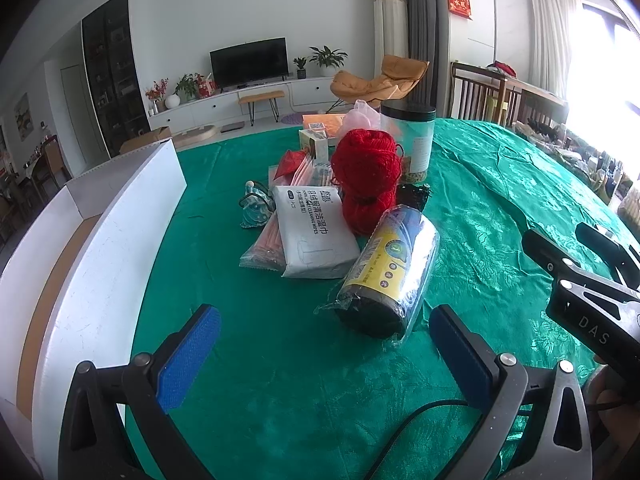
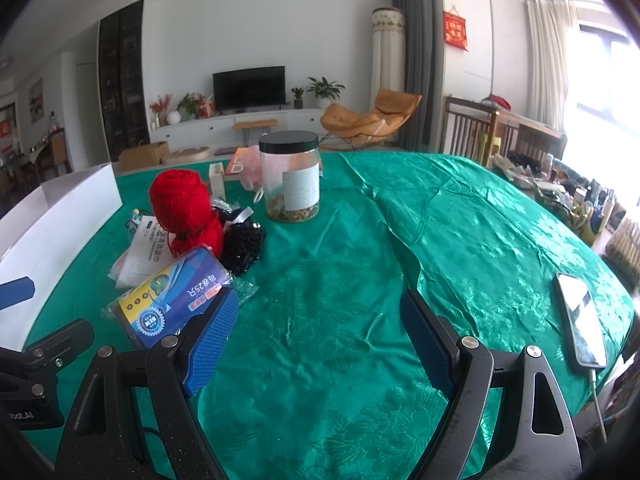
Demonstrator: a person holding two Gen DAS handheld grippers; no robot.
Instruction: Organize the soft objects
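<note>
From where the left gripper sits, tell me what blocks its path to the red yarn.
The wrapped bag roll lies directly between the open left gripper and the red yarn, its far end against the yarn. The white wipes pack lies just left of that line.

On table (image 1: 480, 208): roll (image 1: 388, 268) nearest, wipes (image 1: 314, 232) just left, yarn (image 1: 366, 176) behind both, jar (image 1: 408, 136) behind yarn to the right. Box (image 1: 100, 240) along left edge. Phone (image 2: 582, 314) far right, well apart from the cluster.
</note>
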